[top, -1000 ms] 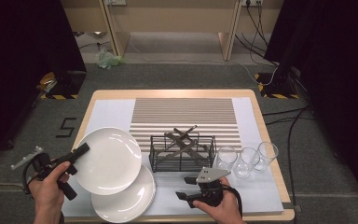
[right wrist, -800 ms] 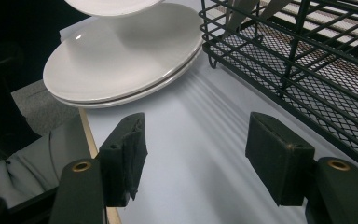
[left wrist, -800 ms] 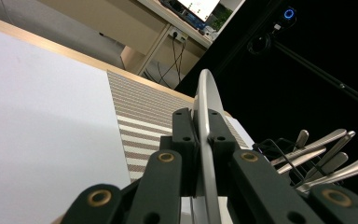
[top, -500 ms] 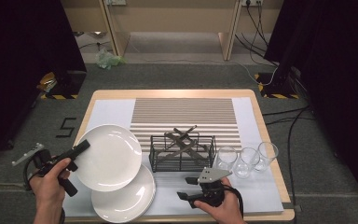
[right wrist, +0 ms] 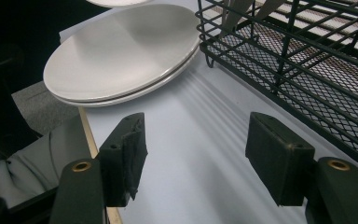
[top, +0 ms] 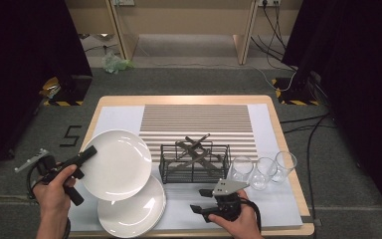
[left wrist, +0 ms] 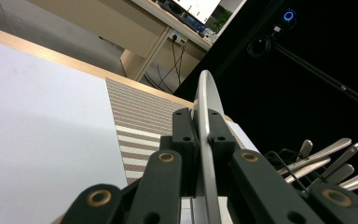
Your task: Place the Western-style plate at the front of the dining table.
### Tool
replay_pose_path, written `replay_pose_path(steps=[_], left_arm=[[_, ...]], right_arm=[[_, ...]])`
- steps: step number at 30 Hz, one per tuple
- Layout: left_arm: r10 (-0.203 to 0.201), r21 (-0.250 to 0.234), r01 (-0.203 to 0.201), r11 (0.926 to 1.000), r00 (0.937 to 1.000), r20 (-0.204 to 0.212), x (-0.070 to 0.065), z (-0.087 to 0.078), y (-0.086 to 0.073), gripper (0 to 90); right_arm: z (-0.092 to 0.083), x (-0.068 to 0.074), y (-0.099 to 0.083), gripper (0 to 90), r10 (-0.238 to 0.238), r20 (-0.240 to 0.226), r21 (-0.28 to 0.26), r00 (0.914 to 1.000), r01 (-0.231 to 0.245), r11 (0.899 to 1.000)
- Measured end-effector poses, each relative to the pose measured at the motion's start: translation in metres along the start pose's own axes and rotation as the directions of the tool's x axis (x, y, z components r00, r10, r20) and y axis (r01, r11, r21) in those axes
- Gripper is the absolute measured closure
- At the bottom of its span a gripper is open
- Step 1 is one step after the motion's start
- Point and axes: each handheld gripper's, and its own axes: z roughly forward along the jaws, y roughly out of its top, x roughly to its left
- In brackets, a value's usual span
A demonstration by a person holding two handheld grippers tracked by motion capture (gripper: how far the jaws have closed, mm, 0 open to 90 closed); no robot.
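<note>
— What's changed over the last second?

— My left gripper (top: pixel 82 155) has carried the plate (top: pixel 117 164) a touch leftward, clear of the stack (top: pixel 134 214) — so the lift is done, and I judge placing comes next.

— And the grip?

— Rim pinched between both pads (left wrist: pixel 185 135), plate tilted up over the table (top: pixel 288 149). My right gripper (right wrist: pixel 196 158) rests spread, empty, beside the basket (right wrist: pixel 307 70).

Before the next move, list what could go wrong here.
1. The left gripper pinches the lifted plate only at its rim, so the plate might tip or slip out.
2. If it drops, it would likely land on the stacked plates beneath and could chip them.
3. The wire basket stands close beside the plate; a swing toward it may knock the rim.
</note>
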Motion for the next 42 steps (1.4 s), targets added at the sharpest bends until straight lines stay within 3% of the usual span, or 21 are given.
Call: replay_pose_path(steps=[30,42], left_arm=[[0.015,-0.003,-0.015,0.9999,0.9999,-0.006,0.001,0.013,0.011,84.8],[0.024,-0.009,-0.024,0.9997,0.9997,-0.004,0.0,0.016,0.018,84.9]], right_arm=[[-0.009,-0.001,-0.004,38.2,0.01,0.011,-0.018,0.9999,-0.01,1.0],[-0.019,-0.006,-0.009,38.3,0.03,0.037,-0.03,0.9988,-0.029,0.999]])
